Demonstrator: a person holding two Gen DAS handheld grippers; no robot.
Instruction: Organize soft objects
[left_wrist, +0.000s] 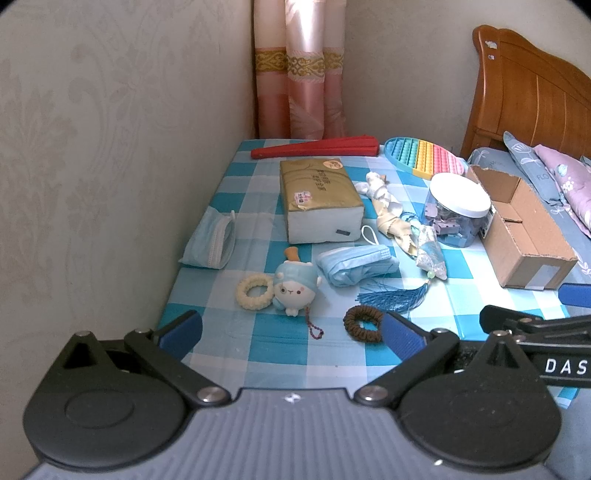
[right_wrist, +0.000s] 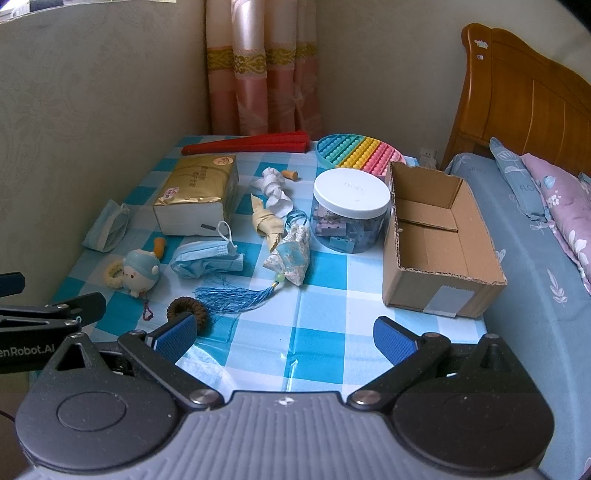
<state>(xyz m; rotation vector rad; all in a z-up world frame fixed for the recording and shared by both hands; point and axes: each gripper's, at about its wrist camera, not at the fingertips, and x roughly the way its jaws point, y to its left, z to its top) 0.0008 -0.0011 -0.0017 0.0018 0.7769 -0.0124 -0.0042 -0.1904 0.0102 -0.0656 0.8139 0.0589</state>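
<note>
Soft things lie scattered on the blue checked table: a plush toy beside a cream hair tie, a brown hair tie, two blue face masks, a tasselled sachet, knotted cloths and a tissue pack. An empty cardboard box stands at the right. My left gripper hovers open over the near edge, its right finger close by the brown hair tie. My right gripper is open and empty, near the box.
A clear jar with a white lid, a rainbow pop toy and a red folded fan sit toward the back. A wall borders the table's left side, a curtain hangs behind it, and a bed with a wooden headboard lies on the right.
</note>
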